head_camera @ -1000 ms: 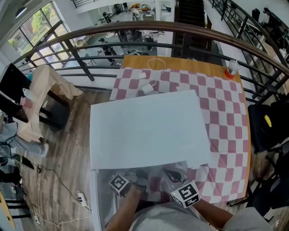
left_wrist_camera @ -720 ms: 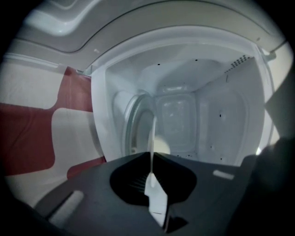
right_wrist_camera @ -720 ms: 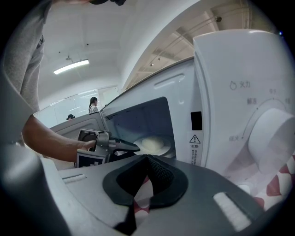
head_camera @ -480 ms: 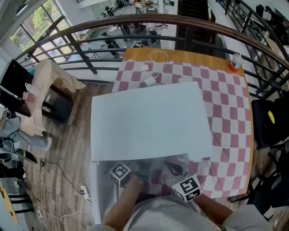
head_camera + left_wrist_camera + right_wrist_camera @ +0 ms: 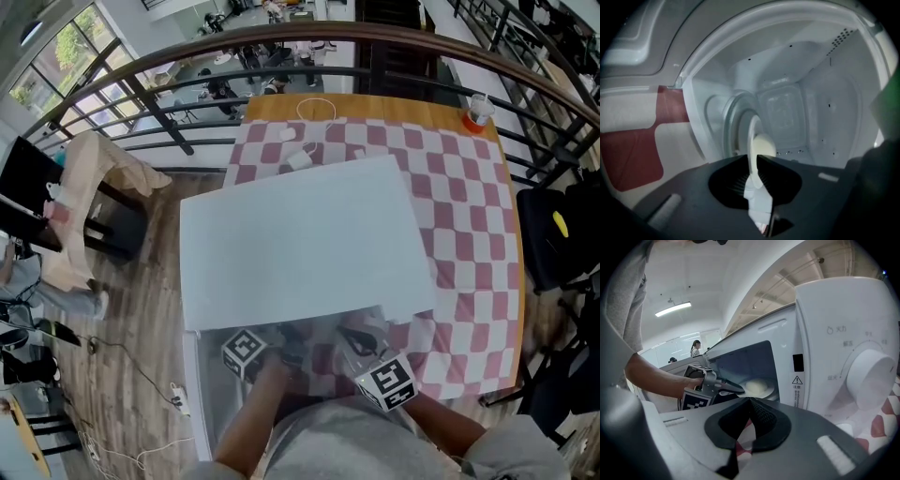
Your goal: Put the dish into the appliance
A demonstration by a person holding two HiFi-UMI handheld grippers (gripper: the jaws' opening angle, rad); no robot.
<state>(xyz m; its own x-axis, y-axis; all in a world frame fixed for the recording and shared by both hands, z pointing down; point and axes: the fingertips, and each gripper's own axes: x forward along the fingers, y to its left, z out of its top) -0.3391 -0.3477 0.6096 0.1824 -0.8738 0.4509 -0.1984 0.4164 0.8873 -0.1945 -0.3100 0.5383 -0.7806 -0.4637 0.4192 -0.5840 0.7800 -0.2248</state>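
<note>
The white microwave (image 5: 309, 253) stands on the checked table with its front open. Inside lies a white plate (image 5: 761, 389) carrying a pale bun (image 5: 758, 386). My left gripper (image 5: 757, 161) reaches into the cavity. The plate's rim (image 5: 752, 140) runs edge-on between its jaws, the bun (image 5: 764, 146) just beyond. These jaws have just been opening a little and stand narrowly open around the rim. In the right gripper view the left gripper (image 5: 736, 390) lies at the plate's near edge. My right gripper (image 5: 750, 401) waits outside the opening, shut and empty.
The microwave's control panel with a round dial (image 5: 874, 376) is right of the opening. Its open door (image 5: 208, 403) hangs at the left. A white cable and adapter (image 5: 305, 155) and a cup (image 5: 478, 114) lie at the table's far end. A black chair (image 5: 553, 253) stands at the right.
The head view has shifted slightly. Both marker cubes stay at the microwave's open front, with no clear movement of either gripper.
</note>
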